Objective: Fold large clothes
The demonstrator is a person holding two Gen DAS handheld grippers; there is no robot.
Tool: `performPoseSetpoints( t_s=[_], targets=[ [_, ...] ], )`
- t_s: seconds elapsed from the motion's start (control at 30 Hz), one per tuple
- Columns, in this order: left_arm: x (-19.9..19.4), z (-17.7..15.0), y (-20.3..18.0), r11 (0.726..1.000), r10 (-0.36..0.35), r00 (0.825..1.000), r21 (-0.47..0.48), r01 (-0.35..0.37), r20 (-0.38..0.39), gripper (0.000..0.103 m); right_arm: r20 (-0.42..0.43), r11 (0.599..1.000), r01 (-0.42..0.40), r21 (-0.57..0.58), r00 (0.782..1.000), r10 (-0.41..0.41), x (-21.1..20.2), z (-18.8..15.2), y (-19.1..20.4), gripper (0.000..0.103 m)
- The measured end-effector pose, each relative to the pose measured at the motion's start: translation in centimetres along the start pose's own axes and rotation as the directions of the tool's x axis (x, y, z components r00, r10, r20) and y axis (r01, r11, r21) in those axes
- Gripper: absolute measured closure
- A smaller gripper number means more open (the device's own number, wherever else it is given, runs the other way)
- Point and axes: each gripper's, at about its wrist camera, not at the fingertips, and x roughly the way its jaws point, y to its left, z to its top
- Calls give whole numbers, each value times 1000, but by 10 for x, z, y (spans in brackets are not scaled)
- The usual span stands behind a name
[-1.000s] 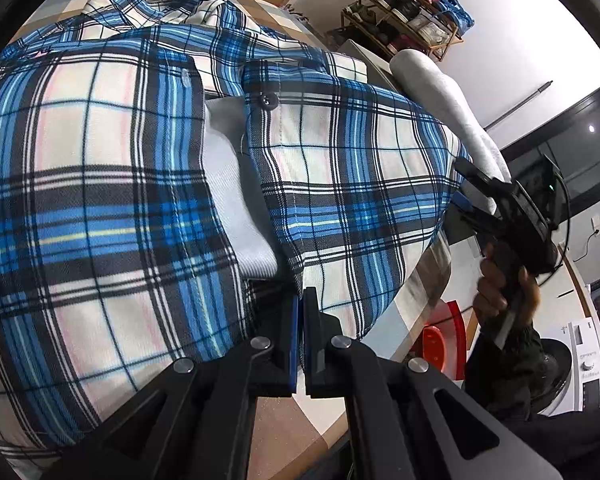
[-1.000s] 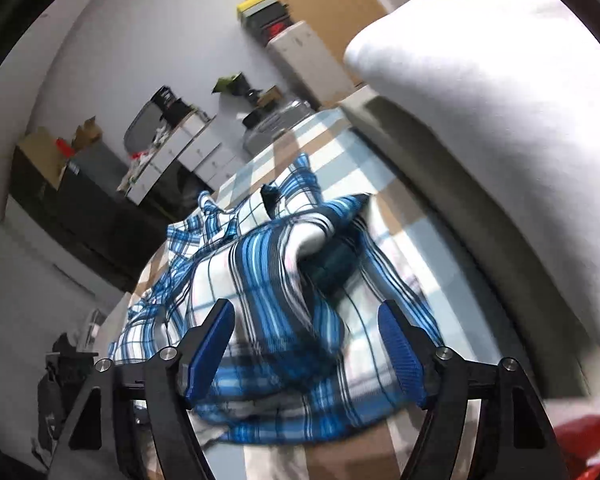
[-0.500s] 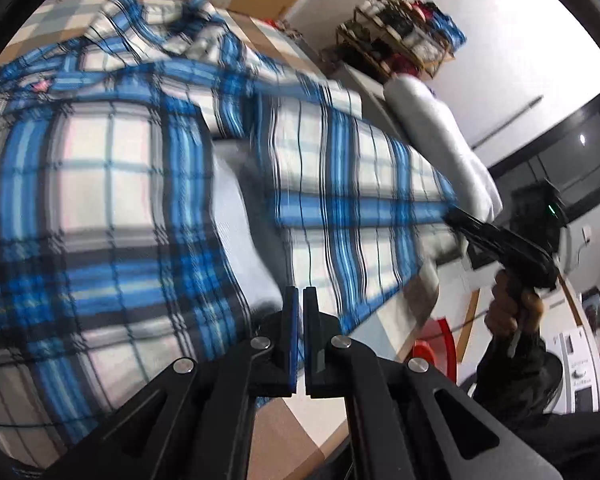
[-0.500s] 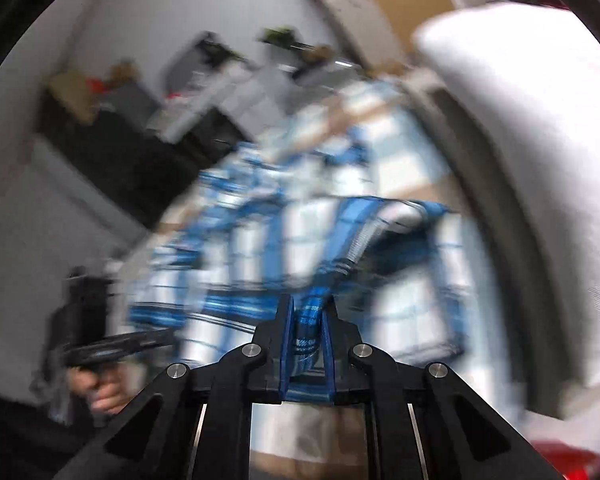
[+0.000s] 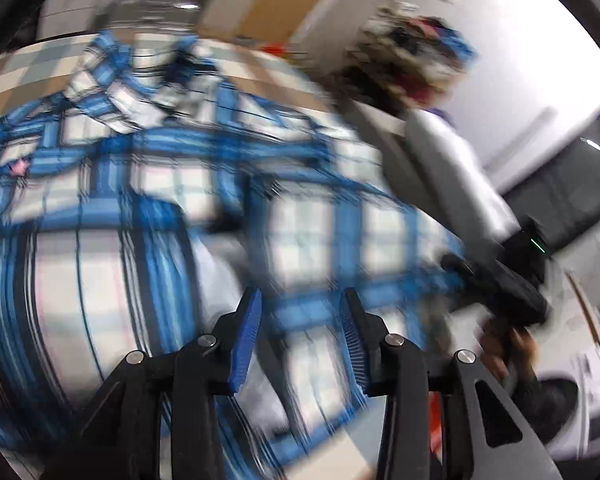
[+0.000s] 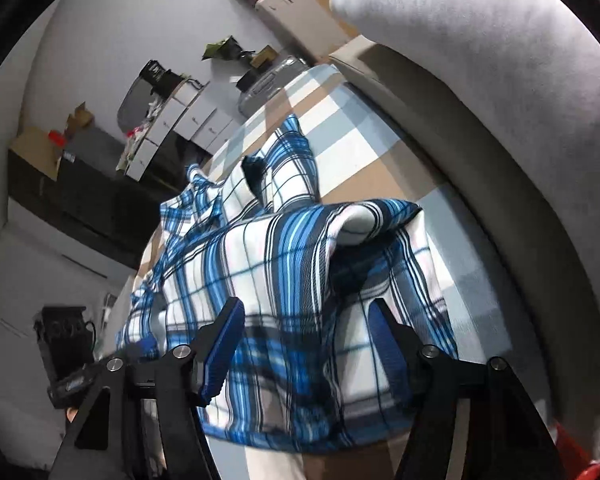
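A blue, white and black plaid shirt [image 5: 148, 208] lies spread on a checked bed cover [image 6: 340, 120]; the left wrist view is blurred. My left gripper [image 5: 300, 320] is open just above the shirt's near hem, holding nothing. My right gripper [image 6: 304, 340] is open over the shirt's [image 6: 260, 264] near edge, where a folded-over flap bulges up. The right gripper and its hand also show in the left wrist view [image 5: 500, 288] at the right. The shirt collar [image 6: 196, 184] lies at the far end.
A large white pillow [image 6: 480, 60] and grey headboard edge run along the right. Cabinets and cluttered shelves [image 6: 160, 120] stand behind the bed. A shoe rack [image 5: 412, 52] and a washing machine [image 5: 580, 412] stand at the right in the left wrist view.
Both grippers were shut on the shirt half a second ago and have opened, letting the cloth drop. The left view is moving fast and blurred.
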Motion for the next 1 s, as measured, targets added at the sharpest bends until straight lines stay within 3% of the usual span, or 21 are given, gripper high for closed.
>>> performPoseSetpoints(
  t_s=[0.1,0.13,0.17,0.2,0.33,0.4,0.47,0.53,0.63,0.73,0.77,0.83,0.87,0.9,1.0],
  targets=[
    [27,20,6,998,67,998,0,-67,-13,68,-8,1000,14,-9,1000,-14,5,-1,1,46],
    [34,22,9,996,84,996,-15,-84,-23,69,-13,999,29,-14,999,-29,6,-2,0,52],
    [37,22,12,997,66,998,-37,-66,-14,80,-20,999,44,-22,999,-44,6,-3,-1,56],
    [36,20,15,998,24,999,-54,-23,26,101,-25,997,64,-31,998,-65,5,-3,-2,65],
    [20,3,13,999,-37,998,-19,38,55,103,-17,995,100,-30,995,-100,6,-3,-3,81],
    [3,-9,13,999,-51,996,1,51,70,103,-11,992,128,-25,992,-128,9,-1,-2,81],
    [-12,-17,21,1000,-4,995,-24,7,96,103,-5,989,145,-40,989,-145,12,0,2,79],
    [-15,-23,30,997,66,995,-36,-64,74,103,4,987,158,-37,987,-158,14,1,5,78],
    [-27,-35,35,995,83,995,-63,-80,53,103,-6,984,177,-24,984,-178,12,0,6,68],
    [-61,-54,36,995,89,990,-51,-84,108,103,22,979,200,-27,980,-199,-10,-8,8,58],
    [-70,-57,38,994,105,987,-49,-100,121,100,48,979,203,-26,978,-202,-22,-14,8,55],
    [-96,-71,49,988,152,975,-61,-144,164,79,93,981,192,-20,978,-189,-44,-28,7,43],
    [-109,-79,55,982,182,965,-80,-170,190,58,106,983,184,-19,978,-181,-51,-32,6,43],
    [-122,-86,63,972,226,948,-111,-205,224,49,112,985,171,-19,979,-168,-57,-37,5,42],
    [-157,-107,93,939,322,906,-216,-268,276,49,117,990,141,-30,984,-137,-62,-42,6,41]
  ],
)
